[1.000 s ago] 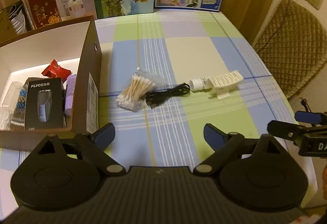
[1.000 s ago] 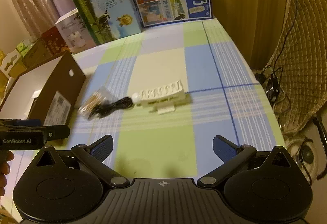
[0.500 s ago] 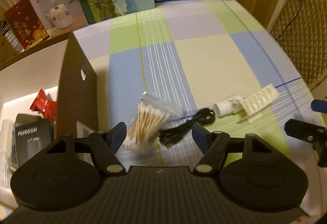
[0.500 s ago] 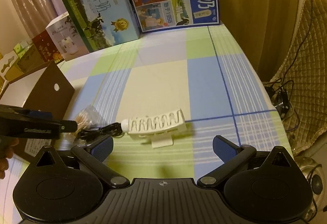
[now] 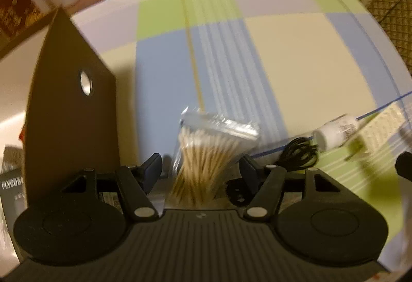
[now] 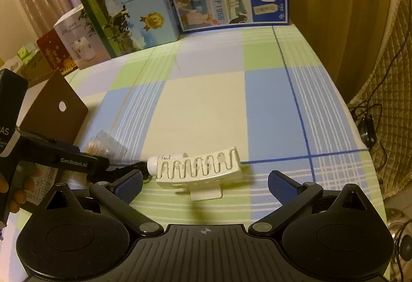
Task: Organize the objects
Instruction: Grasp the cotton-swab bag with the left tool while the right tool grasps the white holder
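The left gripper (image 5: 199,170) is closing around the bag of cotton swabs (image 5: 206,153) near the table's (image 5: 296,55) front edge, pads not yet pressing. The right gripper (image 6: 204,183) is hanging apart. Next, probably squeezing and lifting toward the box (image 5: 69,107).

We see our left gripper (image 5: 200,170) with the bag of cotton swabs (image 5: 206,153) between its jaws, which have just been closing; through the blur, the pads seem not yet to press it. A black cable (image 5: 298,154) lies just outside the right jaw.
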The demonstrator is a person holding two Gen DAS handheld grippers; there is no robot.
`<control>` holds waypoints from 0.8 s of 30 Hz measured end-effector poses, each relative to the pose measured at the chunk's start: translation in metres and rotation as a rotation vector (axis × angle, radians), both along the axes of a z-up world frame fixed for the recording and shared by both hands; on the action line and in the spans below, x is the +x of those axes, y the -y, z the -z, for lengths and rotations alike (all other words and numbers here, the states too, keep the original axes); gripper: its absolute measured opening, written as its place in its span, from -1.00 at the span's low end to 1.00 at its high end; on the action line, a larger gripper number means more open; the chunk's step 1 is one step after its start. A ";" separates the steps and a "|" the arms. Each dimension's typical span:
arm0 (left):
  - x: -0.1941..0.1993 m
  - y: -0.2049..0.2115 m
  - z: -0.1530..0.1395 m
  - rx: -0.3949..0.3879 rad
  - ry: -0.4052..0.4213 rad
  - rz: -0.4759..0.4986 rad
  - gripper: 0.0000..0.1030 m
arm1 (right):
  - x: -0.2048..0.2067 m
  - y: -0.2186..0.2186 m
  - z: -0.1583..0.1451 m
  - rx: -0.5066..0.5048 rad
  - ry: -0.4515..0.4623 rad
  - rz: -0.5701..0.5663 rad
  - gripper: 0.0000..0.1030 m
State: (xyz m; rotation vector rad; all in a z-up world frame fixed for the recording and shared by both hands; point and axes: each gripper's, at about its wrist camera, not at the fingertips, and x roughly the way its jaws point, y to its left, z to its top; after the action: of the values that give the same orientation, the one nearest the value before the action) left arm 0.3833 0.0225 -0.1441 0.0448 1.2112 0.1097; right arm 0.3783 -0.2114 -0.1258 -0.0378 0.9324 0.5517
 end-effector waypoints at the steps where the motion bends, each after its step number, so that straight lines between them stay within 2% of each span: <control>1: -0.001 0.000 0.003 0.003 -0.015 -0.001 0.17 | 0.000 -0.002 0.002 -0.005 0.002 -0.005 0.96; 3: -0.003 0.002 0.002 0.014 -0.006 -0.006 0.15 | 0.002 -0.005 0.004 -0.011 0.008 -0.017 0.96; 5: -0.002 0.000 0.001 -0.011 -0.009 -0.024 -0.17 | 0.003 -0.009 0.007 -0.021 0.016 -0.028 0.96; 10: -0.001 0.005 -0.001 -0.034 -0.016 -0.049 -0.46 | 0.008 -0.018 0.014 -0.047 0.031 -0.047 0.96; 14: -0.005 0.011 -0.001 -0.084 -0.027 -0.093 -0.47 | 0.008 -0.024 0.019 -0.067 0.043 -0.066 0.92; 15: -0.006 0.012 -0.002 -0.091 -0.025 -0.100 -0.47 | 0.008 -0.026 0.020 -0.073 0.048 -0.069 0.86; 16: -0.008 0.013 -0.001 -0.098 -0.020 -0.111 -0.47 | 0.009 -0.028 0.022 -0.078 0.044 -0.078 0.67; 17: -0.009 0.013 -0.001 -0.107 -0.017 -0.121 -0.47 | 0.009 -0.029 0.024 -0.083 0.039 -0.085 0.60; 24: -0.025 0.014 -0.002 -0.140 0.001 -0.143 -0.53 | 0.001 -0.021 0.025 -0.089 0.046 -0.074 0.59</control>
State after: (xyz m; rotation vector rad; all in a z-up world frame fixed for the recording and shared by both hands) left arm 0.3583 0.0088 -0.1426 -0.1642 1.2180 0.1491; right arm 0.3791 -0.1903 -0.1504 -0.1649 0.9132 0.5754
